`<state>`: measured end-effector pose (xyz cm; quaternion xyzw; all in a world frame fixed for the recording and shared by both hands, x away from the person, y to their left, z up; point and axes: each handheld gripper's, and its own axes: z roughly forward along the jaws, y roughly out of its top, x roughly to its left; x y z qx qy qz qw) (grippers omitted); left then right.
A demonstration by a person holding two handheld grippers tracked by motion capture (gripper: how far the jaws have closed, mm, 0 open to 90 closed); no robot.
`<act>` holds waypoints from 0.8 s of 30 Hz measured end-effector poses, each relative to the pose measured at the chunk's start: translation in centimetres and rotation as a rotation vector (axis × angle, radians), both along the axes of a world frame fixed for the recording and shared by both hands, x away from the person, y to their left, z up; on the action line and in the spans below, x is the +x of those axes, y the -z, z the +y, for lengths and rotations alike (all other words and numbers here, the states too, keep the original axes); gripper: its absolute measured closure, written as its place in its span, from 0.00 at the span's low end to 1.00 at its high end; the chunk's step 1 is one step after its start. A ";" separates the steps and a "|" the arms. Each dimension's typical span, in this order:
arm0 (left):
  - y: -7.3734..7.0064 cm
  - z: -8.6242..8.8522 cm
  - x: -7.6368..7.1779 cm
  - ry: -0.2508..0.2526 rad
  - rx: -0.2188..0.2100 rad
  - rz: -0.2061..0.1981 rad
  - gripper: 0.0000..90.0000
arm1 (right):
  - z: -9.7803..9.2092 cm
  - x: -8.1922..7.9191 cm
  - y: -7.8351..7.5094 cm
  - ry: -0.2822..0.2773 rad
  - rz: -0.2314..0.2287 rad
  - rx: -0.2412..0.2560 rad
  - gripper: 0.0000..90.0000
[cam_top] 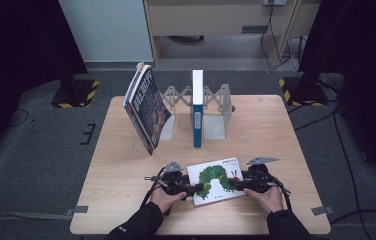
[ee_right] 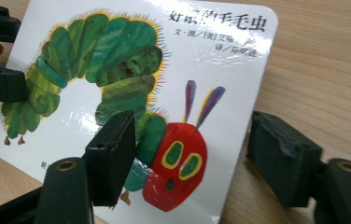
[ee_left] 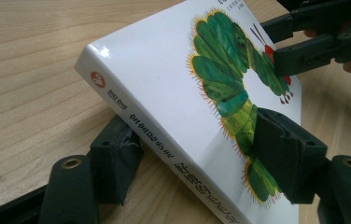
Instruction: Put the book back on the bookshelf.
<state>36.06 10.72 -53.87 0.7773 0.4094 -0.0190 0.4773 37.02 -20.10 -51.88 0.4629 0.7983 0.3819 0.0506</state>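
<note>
Caterpillar book [cam_top: 217, 181] sits at the near edge of the table [cam_top: 126, 165], centre, between my two hands. My left gripper [cam_top: 188, 190] is clamped on the spine-side edge: in the left gripper view one jaw is under the book, the other presses on the cover, and that side is tilted up off the wood. My right gripper [cam_top: 232, 185] straddles the opposite edge, one jaw over the cover, the other out beside the book on the table; there looks to be a gap, so I read it as not closed yet.

Risks:
- Glossy cover, and the left grip is only a shallow bite near one edge. Lift on that alone and the book likely pivots or slides out.
- If the right closes with its outer jaw not under the board, it may just push the book sideways against the left grip.
- The book is close to my edge of the table; a slip toward me could drop it off.

Room: bare wood left, right and ahead. The bookend rack [cam_top: 215, 111], upright blue book [cam_top: 197, 107] and leaning dark book [cam_top: 146, 107] stand well apart at the far side.
</note>
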 end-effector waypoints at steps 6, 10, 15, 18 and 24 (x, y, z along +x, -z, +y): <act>-0.4 0.0 0.0 -0.012 0.010 0.027 0.37 | 0.0 0.0 0.0 0.008 -0.004 0.008 0.36; -1.0 0.3 0.0 -0.023 -0.006 0.010 0.44 | -0.2 0.0 -0.2 0.025 -0.021 0.033 0.41; -1.3 0.5 0.0 -0.016 -0.014 -0.009 0.48 | -0.4 0.0 -0.5 0.036 -0.053 0.067 0.42; -1.5 0.6 0.0 -0.014 -0.024 -0.016 0.50 | -0.4 0.0 -0.6 0.036 -0.068 0.073 0.42; -2.5 0.7 0.1 -0.030 -0.055 -0.060 0.60 | -0.7 -0.1 -1.2 0.054 -0.120 0.112 0.43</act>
